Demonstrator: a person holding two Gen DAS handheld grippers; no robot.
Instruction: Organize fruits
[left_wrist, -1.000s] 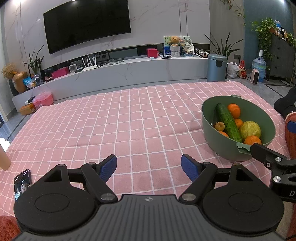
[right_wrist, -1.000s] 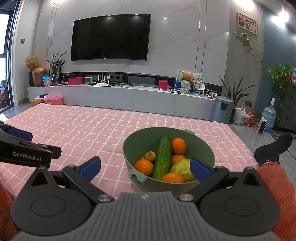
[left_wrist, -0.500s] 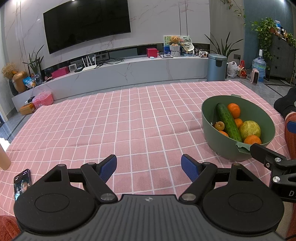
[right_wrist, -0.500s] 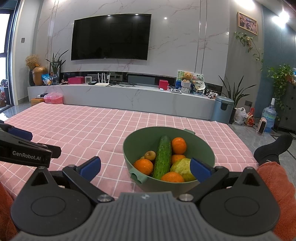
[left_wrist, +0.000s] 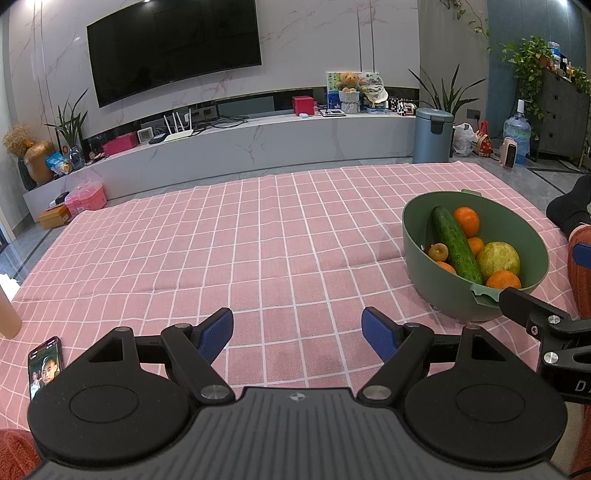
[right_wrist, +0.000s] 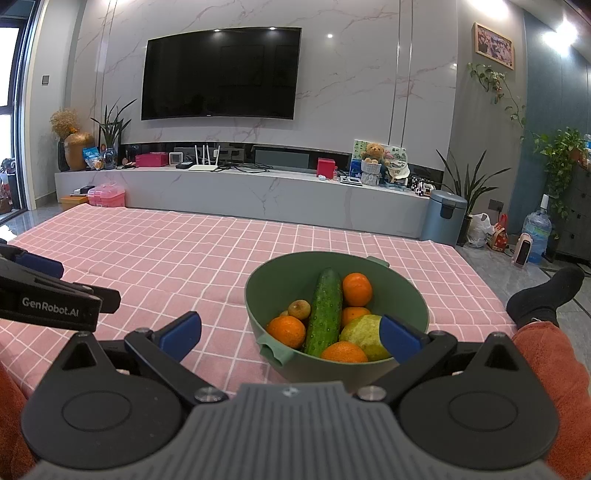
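inside green bowl (right_wrist: 413, 299): four oranges (right_wrist: 357, 290), one cucumber (right_wrist: 325, 312).

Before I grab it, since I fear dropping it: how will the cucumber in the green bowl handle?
The cucumber looks stiff and bumpy, so probably grippable. Long and round, it may pivot if gripped off-centre. It leans on oranges, which could shift when it lifts.
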